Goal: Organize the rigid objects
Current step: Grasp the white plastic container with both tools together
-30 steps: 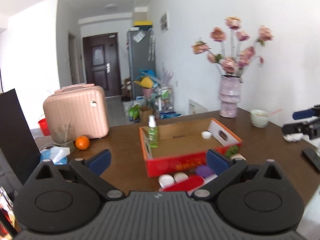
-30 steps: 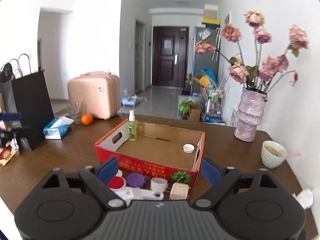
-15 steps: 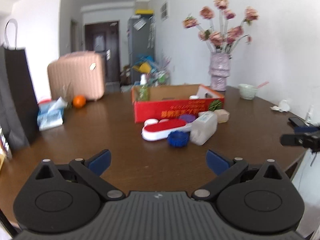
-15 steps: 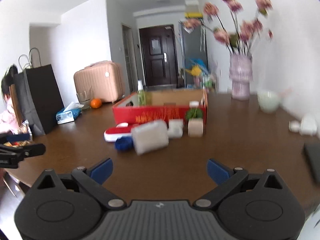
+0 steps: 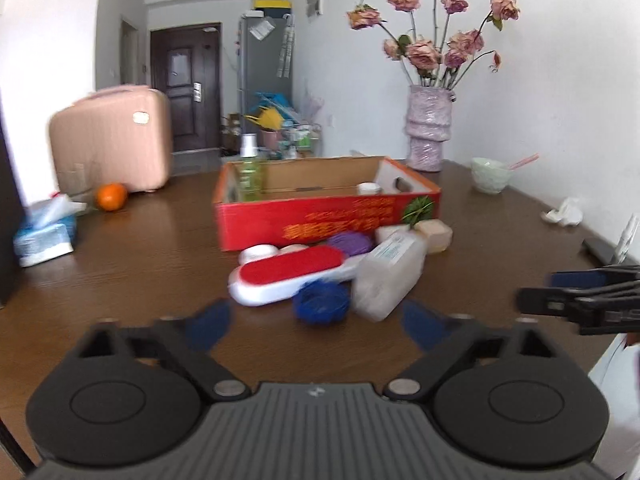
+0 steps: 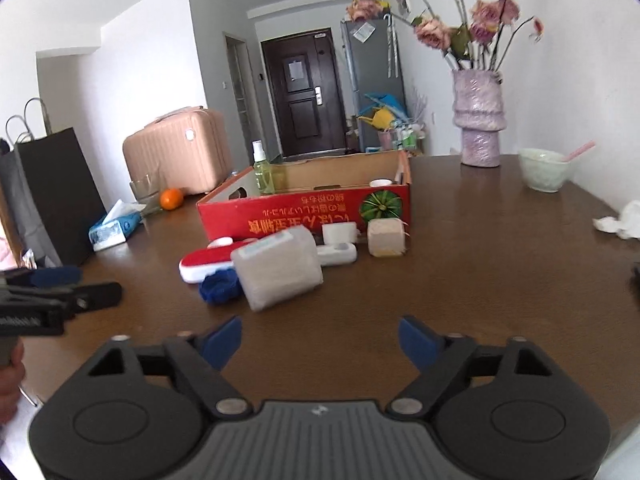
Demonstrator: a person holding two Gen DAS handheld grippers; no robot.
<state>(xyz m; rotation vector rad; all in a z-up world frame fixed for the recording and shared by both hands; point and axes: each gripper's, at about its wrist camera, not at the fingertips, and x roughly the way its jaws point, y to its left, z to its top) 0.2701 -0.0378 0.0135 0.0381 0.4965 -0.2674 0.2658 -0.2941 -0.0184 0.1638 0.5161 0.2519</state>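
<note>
A red cardboard box (image 5: 328,216) (image 6: 304,208) stands mid-table with a green spray bottle (image 5: 249,172) (image 6: 262,170) and a small white jar (image 5: 369,188) inside. In front of it lie a red-and-white brush (image 5: 288,276) (image 6: 204,264), a blue yarn ball (image 5: 320,307) (image 6: 219,287), a translucent plastic bottle (image 5: 390,276) (image 6: 278,268), a purple yarn ball (image 5: 351,242), white jars and a beige block (image 6: 386,237). My left gripper (image 5: 316,326) is open and empty, just short of the pile. My right gripper (image 6: 320,340) is open and empty, nearer the table edge.
A pink vase of flowers (image 5: 428,132) and a green bowl (image 6: 544,174) stand at the back right. A pink suitcase (image 5: 112,140), an orange (image 5: 111,196), a tissue pack (image 5: 44,236) and a black bag (image 6: 56,200) are at the left. Crumpled tissue (image 6: 624,220) lies right.
Both grippers pulled back from above the box to the table's near side, then moved forward again toward the pile. Both stayed open.
</note>
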